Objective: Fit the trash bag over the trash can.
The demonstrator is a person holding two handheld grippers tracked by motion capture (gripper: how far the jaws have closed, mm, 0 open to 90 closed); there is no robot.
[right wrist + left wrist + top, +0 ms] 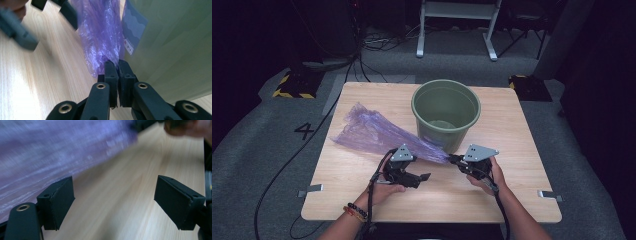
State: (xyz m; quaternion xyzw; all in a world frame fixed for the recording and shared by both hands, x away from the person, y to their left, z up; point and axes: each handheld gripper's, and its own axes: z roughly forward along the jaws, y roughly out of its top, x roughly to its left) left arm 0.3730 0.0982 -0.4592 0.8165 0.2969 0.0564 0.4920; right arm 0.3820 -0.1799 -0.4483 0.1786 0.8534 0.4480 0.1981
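From the high view, the purple plastic bag [382, 132] lies on the worktop [512, 150] left of the green bucket [446, 112], with the right gripper [455, 160] at its corner. In the left gripper view, the left gripper [115, 205] has its fingers spread wide, nothing between them. In the right gripper view, the fingers are pinched tight on the bag's tip, right beside the bucket wall.

Lab: hazard-taped floor blocks [294, 86], trailing cables [377, 42]

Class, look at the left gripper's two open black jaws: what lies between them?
Only bare light wooden table lies between the jaws of the left gripper in the left gripper view; the crumpled purple plastic bag lies beyond the left-hand jaw, not between them.
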